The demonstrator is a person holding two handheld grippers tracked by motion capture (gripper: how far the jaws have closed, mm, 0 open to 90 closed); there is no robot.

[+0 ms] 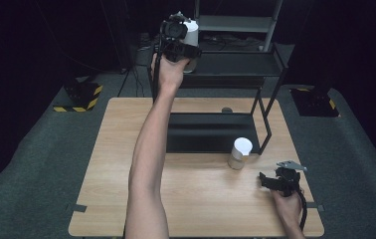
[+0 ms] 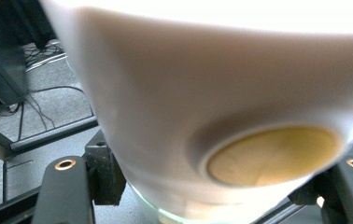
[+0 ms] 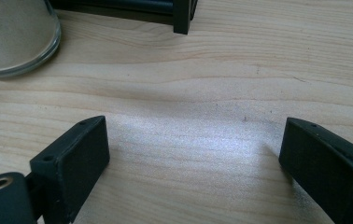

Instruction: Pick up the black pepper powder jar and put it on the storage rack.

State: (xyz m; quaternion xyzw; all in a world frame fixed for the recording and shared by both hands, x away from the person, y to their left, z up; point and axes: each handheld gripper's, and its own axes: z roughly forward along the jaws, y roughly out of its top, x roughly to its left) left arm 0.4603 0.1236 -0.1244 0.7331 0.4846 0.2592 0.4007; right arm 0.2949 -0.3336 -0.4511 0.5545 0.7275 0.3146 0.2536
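Note:
My left gripper [image 1: 188, 49] is raised at the left end of the black rack's upper shelf [image 1: 235, 64] and is shut on a white jar [image 1: 192, 31]. In the left gripper view the white jar [image 2: 202, 107] is very close between the jaws, with a round tan disc [image 2: 272, 154] on its surface. Whether the jar rests on the shelf I cannot tell. A second jar [image 1: 239, 153] with a white lid stands on the table in front of the rack. My right gripper [image 1: 264, 180] rests on the table to its right, open and with nothing in it [image 3: 193, 158].
The black rack has a lower shelf [image 1: 211, 132] at table level and a slanted post [image 1: 265, 119] on its right. The wooden table [image 1: 201, 199] has bare room at the front. The glass base of the second jar [image 3: 11, 37] lies just beyond my right jaws.

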